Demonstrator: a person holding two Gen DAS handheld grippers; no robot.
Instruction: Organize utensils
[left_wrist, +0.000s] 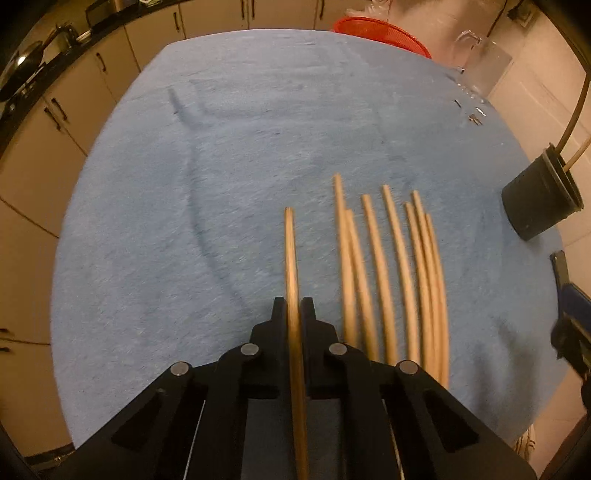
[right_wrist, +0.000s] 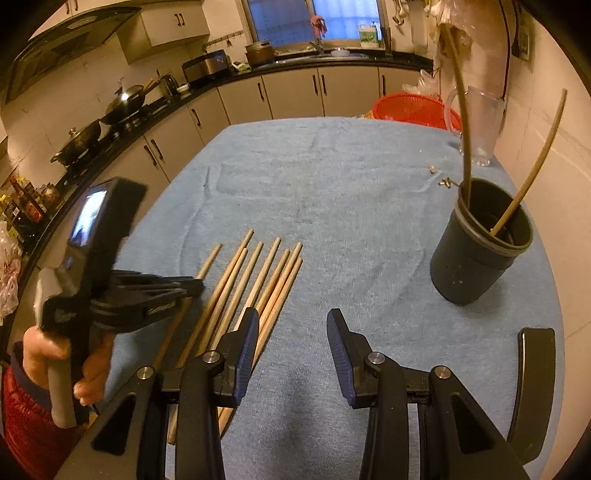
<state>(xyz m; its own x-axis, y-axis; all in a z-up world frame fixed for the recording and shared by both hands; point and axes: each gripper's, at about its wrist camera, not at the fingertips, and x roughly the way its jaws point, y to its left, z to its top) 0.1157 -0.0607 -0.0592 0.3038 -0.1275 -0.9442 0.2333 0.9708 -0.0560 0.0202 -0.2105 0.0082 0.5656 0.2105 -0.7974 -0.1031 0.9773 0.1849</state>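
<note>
My left gripper (left_wrist: 294, 306) is shut on one wooden chopstick (left_wrist: 290, 251), which runs between its jaws and lies along the blue cloth (left_wrist: 184, 221). Just to its right, several more chopsticks (left_wrist: 384, 277) lie side by side. In the right wrist view the left gripper (right_wrist: 199, 286) reaches in over the leftmost chopstick (right_wrist: 210, 258) of the row (right_wrist: 266, 273). My right gripper (right_wrist: 291, 325) stands open above the cloth, right of the row, with nothing between its fingers. A black cup (right_wrist: 472, 266) at the right holds two chopsticks (right_wrist: 532, 162).
A red basket (right_wrist: 413, 107) and a clear glass pitcher (right_wrist: 480, 125) stand at the table's far right edge. Small metal bits (right_wrist: 445, 181) lie near the cup. A person's hand (right_wrist: 92, 373) holds the left gripper. A black curved object (right_wrist: 535, 387) sits at the near right.
</note>
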